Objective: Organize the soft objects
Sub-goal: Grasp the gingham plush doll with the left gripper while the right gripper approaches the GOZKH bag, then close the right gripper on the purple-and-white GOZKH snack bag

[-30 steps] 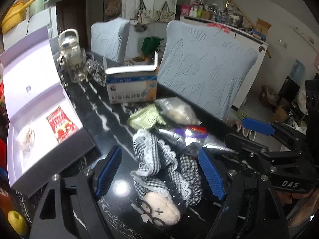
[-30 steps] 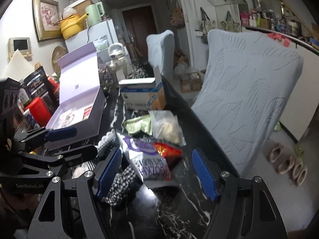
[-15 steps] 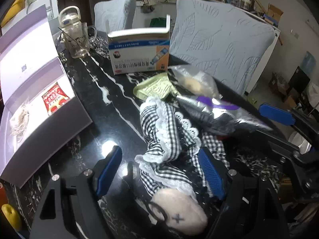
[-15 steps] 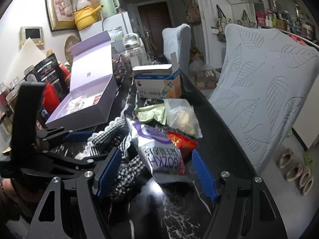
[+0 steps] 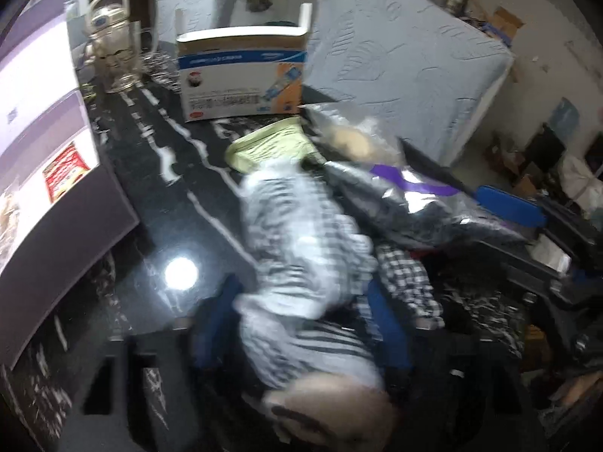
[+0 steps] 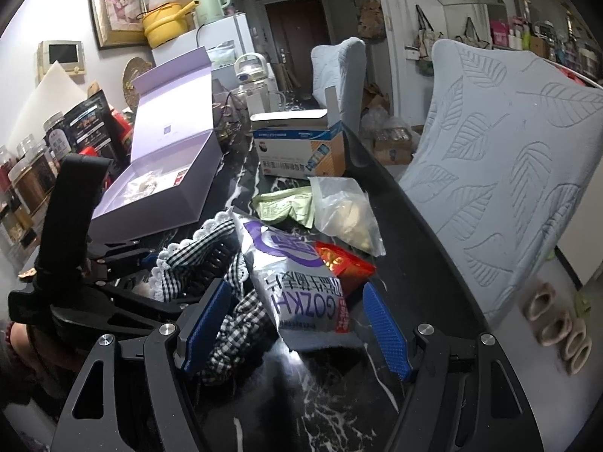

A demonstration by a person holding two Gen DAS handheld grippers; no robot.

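Cluttered black marbled table, seen from both wrist cameras. The task appears to be at an early stage: most soft items lie loose in a heap near the table's middle. The left gripper straddles the checkered cloth doll, its blue pads at either side of the body; motion blur prevents telling whether they press on it. The right gripper stands wide, its jaws either side of the silver snack bag, not touching it as far as can be seen.

Containers — the open lilac gift box lies to the left of the heap and holds a pale crumpled item and a small red packet; much of its floor is bare. The blue-and-white carton stands beyond the heap, flaps raised; its interior is hidden.

Left to do, by judgement: the doll, the silver bag, the red pouch beneath it, the green packet and the clear bag — all outside any container.
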